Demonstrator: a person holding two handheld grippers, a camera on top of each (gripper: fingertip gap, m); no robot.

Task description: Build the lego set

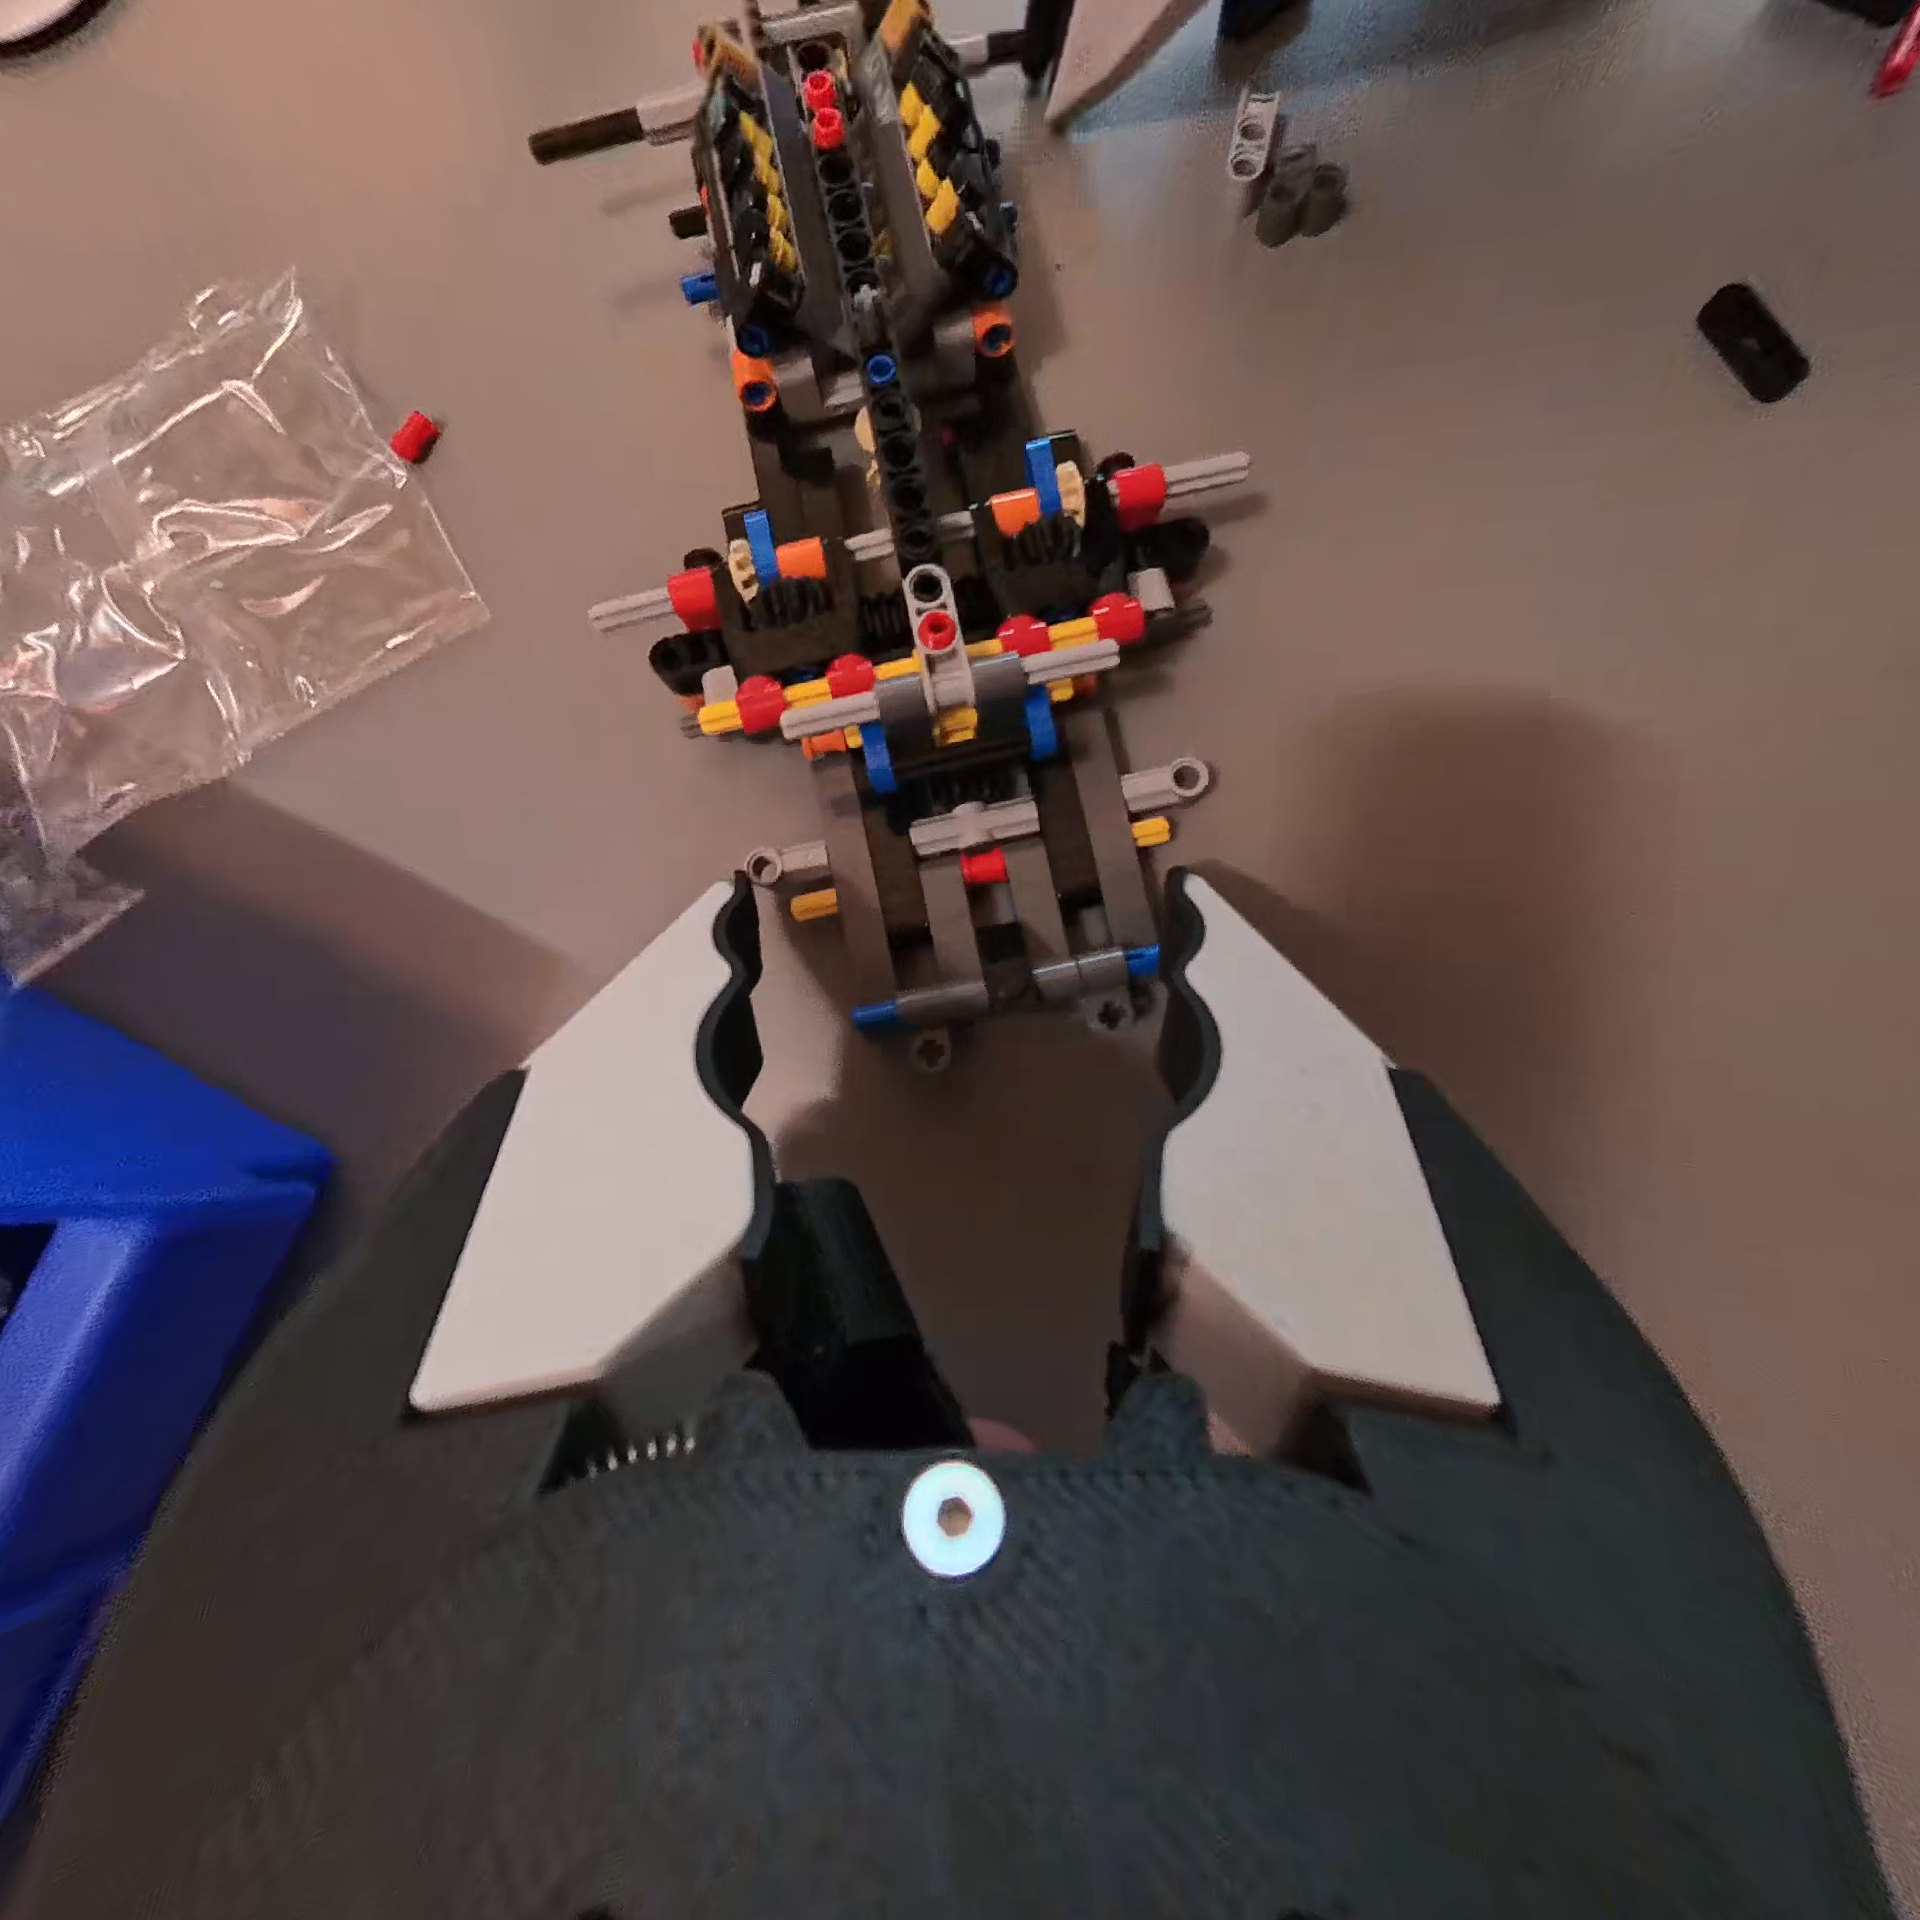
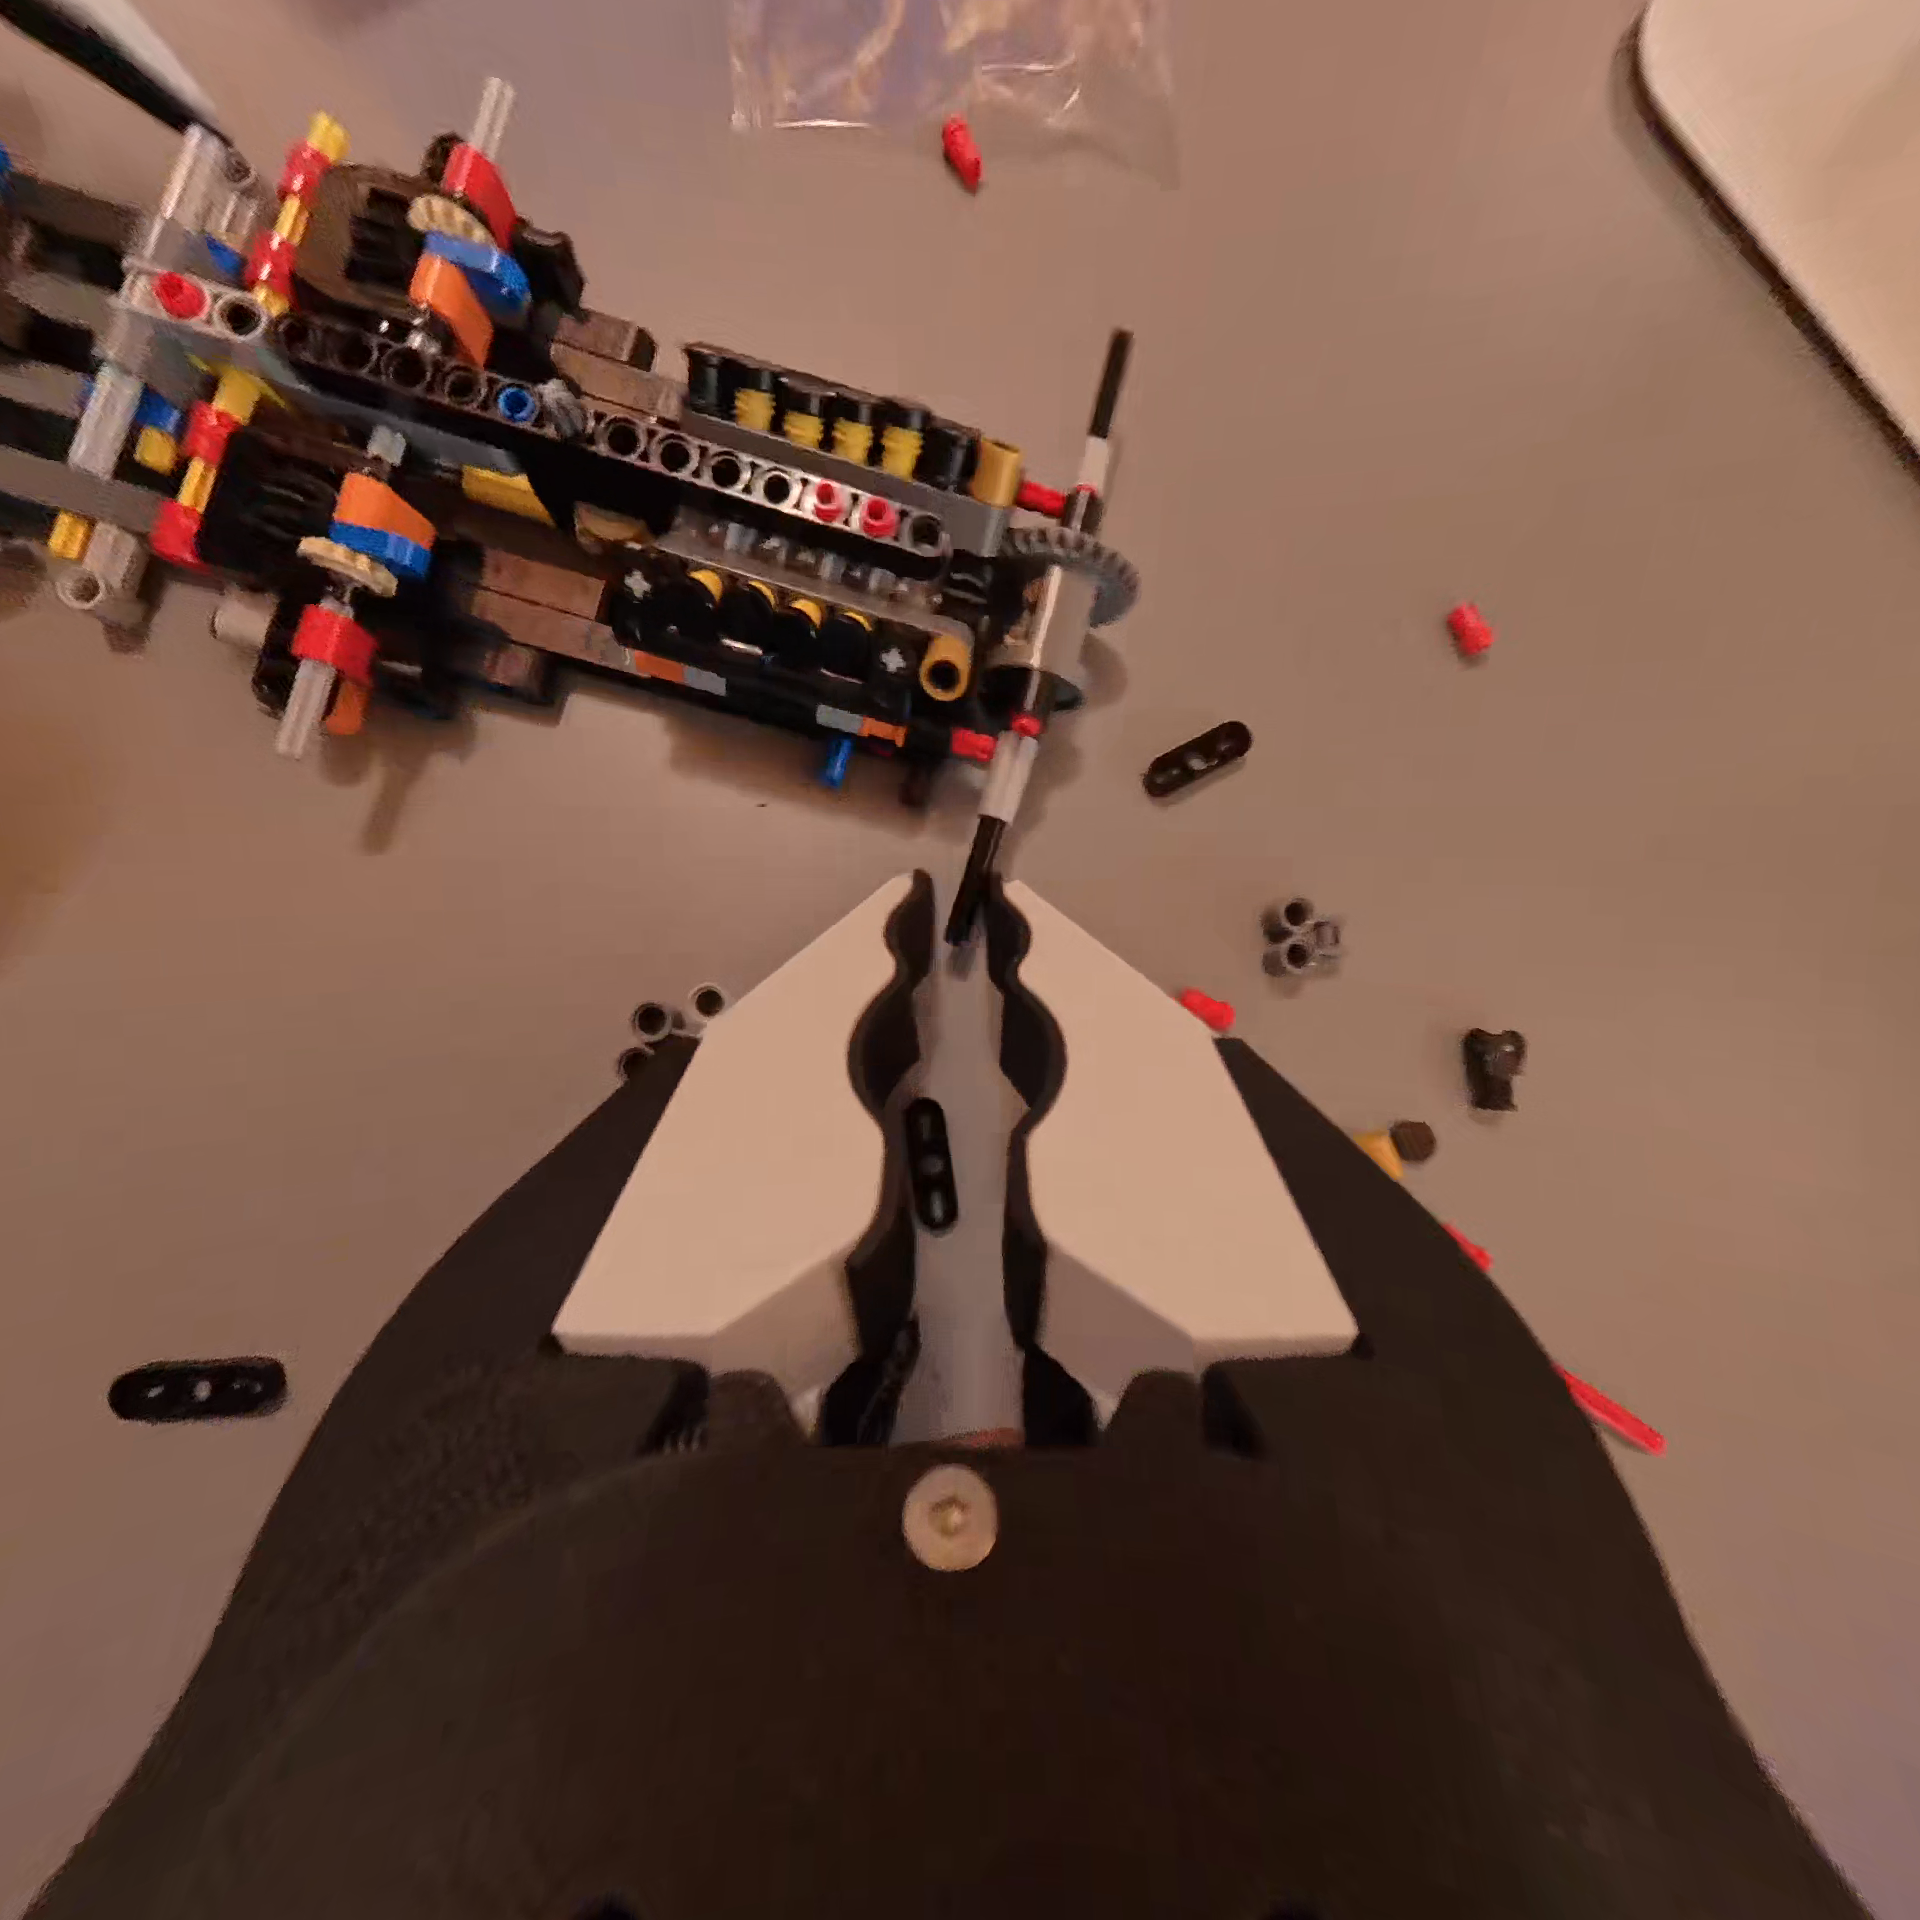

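Observation:
The long lego chassis [image 1: 935,623], black with red, yellow, blue and orange parts, lies on the grey table and runs away from my left gripper [image 1: 961,914]. That gripper is open. Its fingertips stand on either side of the chassis's near end; the right one is close to it, the left one is apart. In the right wrist view the chassis [image 2: 623,499] lies across the upper left. A thin black axle [image 2: 977,862] with white sleeves crosses its right end. My right gripper [image 2: 961,904] is almost closed, with the axle's near tip between its fingertips.
A clear plastic bag [image 1: 208,540], a red bush [image 1: 416,434] and a blue bin [image 1: 125,1299] are to the left. Loose parts lie around: black beams [image 2: 1195,758] [image 2: 197,1387], a grey connector [image 2: 1299,940], red pins [image 2: 1468,629]. A pale board [image 2: 1818,208] is at the top right. The left gripper's tips are roughly 20 cm from the right gripper's.

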